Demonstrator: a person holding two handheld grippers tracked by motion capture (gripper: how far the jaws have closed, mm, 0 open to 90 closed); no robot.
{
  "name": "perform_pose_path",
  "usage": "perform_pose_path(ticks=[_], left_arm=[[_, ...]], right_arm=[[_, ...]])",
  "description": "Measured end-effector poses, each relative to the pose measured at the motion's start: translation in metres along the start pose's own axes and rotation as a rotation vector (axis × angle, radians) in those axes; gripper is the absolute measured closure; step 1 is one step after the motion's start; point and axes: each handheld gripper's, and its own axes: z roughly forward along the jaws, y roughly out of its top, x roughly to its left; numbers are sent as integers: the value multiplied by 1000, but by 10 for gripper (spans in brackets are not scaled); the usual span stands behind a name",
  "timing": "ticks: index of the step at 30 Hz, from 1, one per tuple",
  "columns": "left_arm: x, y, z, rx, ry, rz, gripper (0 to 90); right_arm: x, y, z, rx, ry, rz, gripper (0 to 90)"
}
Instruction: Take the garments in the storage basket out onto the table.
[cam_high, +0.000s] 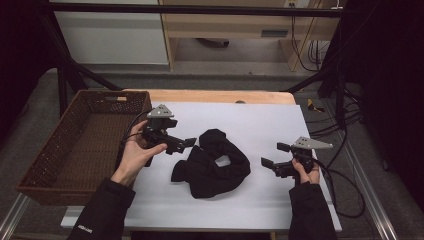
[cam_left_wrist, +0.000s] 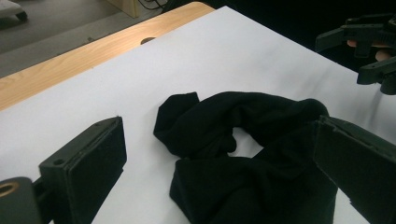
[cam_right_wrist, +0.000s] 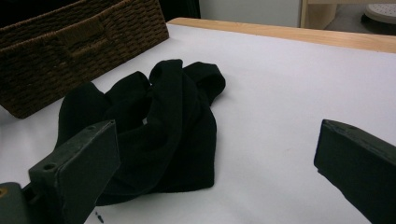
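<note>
Left gripper (cam_high: 186, 144), held in the person's left hand (cam_high: 136, 155): jaws spread wide and holding nothing, poised just beside the near-left edge of the black cloth (cam_high: 212, 162). Right gripper (cam_high: 272, 156), in the right hand (cam_high: 306, 172): jaws likewise apart and empty, standing well clear of the cloth on its right.

The black cloth lies crumpled in a loose ring at the middle of the white sheet (cam_high: 260, 125) covering the table, a gap of white showing through its centre. A brown wicker basket (cam_high: 35, 170), nothing visible in it, sits at the table's left end.

Likely hazard: a jaw closing on a single fold would probably lift only part of the bunched cloth, which could drag, unfurl or slip free; a low approach could also pinch the sheet.
</note>
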Motion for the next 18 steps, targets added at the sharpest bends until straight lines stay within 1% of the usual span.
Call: perform_pose_path(ticks=[4,8,11,15,18], left_arm=[[4,-6,-8,-7,13,-5,25],[9,-13,-18,-24,24,-19,25],[14,-17,-25,-34,42,-22,25],[19,-26,-34,-55,51,-33,25],[24,-33,-39,-65,66,-40,25]], right_arm=[[0,0,0,1,3,0,7],[0,0,0,2,3,1,7],[0,0,0,2,4,1,7],[0,0,0,3,5,1,7],[0,0,0,5,5,2,7]])
